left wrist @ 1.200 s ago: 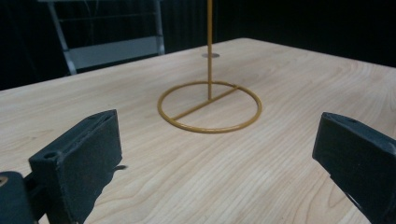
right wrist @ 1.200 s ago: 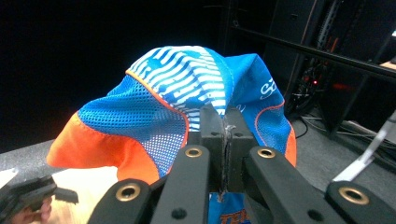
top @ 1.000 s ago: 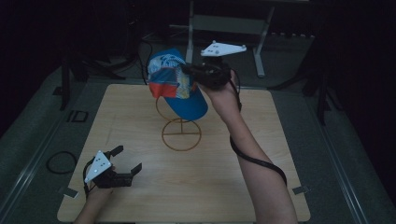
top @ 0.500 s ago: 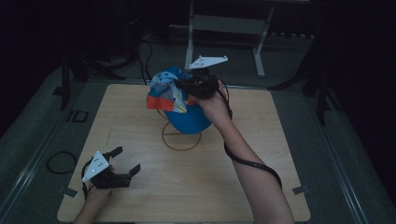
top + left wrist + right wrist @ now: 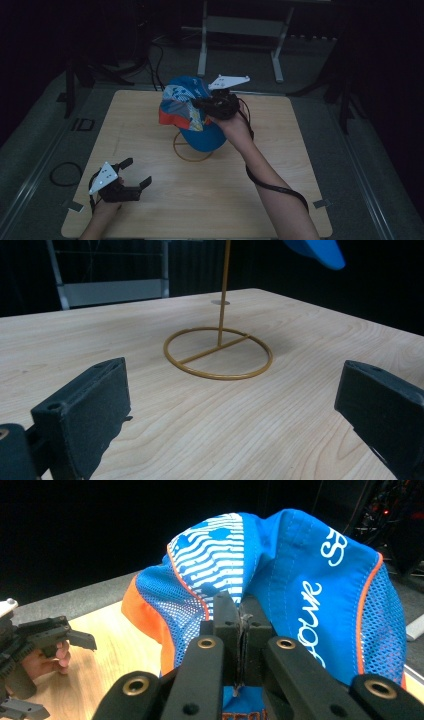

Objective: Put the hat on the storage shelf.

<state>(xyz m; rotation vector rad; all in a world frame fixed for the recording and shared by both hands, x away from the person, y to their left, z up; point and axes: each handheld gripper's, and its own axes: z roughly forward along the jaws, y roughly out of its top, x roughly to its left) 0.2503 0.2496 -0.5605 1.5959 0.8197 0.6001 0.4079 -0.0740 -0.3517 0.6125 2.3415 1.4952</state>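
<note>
Your right gripper (image 5: 212,103) has its jaws pinched tight on the blue cap (image 5: 192,112), holding it in the air above the gold wire stand (image 5: 192,147). Your left gripper (image 5: 131,173) sits wide open and empty on the wooden table (image 5: 280,150). Whether hanging or removing, setting the cap down remains.

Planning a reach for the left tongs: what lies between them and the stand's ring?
Only bare wood of the table lies between the open left tongs and the ring, as the left gripper view shows.

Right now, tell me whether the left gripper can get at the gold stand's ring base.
Probably yes: the left gripper is open, and bare table lies between it and the ring base.
</note>
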